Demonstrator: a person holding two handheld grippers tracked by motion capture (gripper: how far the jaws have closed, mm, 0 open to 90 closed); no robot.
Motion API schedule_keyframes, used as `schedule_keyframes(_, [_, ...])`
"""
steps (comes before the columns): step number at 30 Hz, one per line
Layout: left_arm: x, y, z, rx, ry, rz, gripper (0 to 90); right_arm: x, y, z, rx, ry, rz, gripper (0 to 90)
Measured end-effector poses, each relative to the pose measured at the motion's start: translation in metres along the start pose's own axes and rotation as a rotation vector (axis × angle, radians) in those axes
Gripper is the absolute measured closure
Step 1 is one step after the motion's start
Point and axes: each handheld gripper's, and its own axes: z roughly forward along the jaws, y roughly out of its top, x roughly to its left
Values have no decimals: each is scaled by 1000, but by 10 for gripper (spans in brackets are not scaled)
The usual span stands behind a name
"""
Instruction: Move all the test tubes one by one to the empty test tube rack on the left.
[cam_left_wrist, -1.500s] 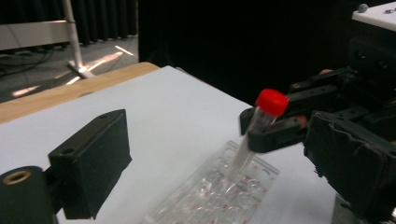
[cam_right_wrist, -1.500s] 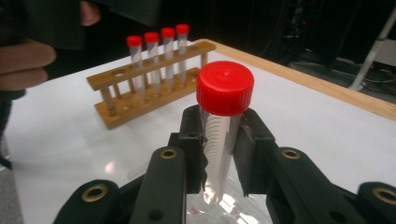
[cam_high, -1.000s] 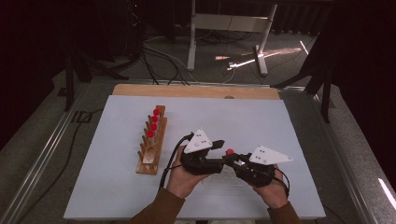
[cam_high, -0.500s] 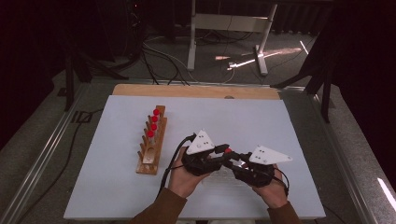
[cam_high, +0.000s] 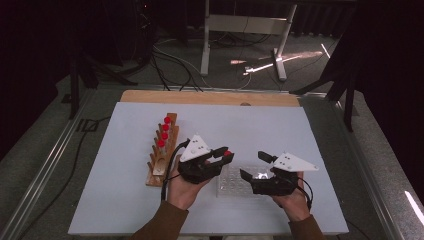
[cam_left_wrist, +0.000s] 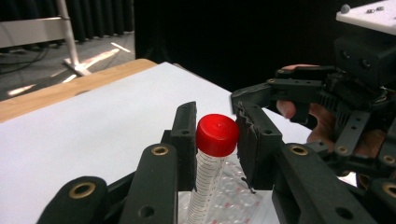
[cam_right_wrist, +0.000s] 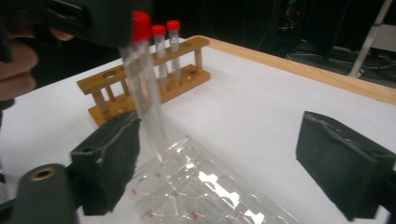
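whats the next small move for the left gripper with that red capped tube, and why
Probably carry the tube left toward the wooden rack, which has open holes at its near end. The left gripper is shut on the tube just below its red cap, while the right gripper has just been opening, its jaws wide apart with nothing between them, above the clear well plate.

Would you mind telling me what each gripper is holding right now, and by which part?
The left gripper clamps a red-capped tube by its cap; the right gripper has just opened and holds nothing.
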Motion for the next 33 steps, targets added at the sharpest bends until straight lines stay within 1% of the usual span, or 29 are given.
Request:
schedule_keyframes(4, [6,-1,-10,-13,29,-12,708,-5,-1,0,0,-15,16,28])
schedule_keyframes(8, [12,-2,-19,-20,58,-17,708,-9,-3,-1,-2,-22,28,0])
schedule_keyframes(14, [20,-6,-33,-36,99,-27,708,-14,-4,-3,-9,-38,36,0])
schedule_keyframes(21, [30,-11,-49,-41,146,-34,708,-19,-5,-7,-21,-52,49,0])
schedule_keyframes(26, [38,-15,-61,-47,174,-55,708,-21,-5,-9,-22,-57,54,0])
schedule_keyframes(33, [49,-19,-76,-54,219,-74,708,-22,-5,-10,-26,-59,56,0])
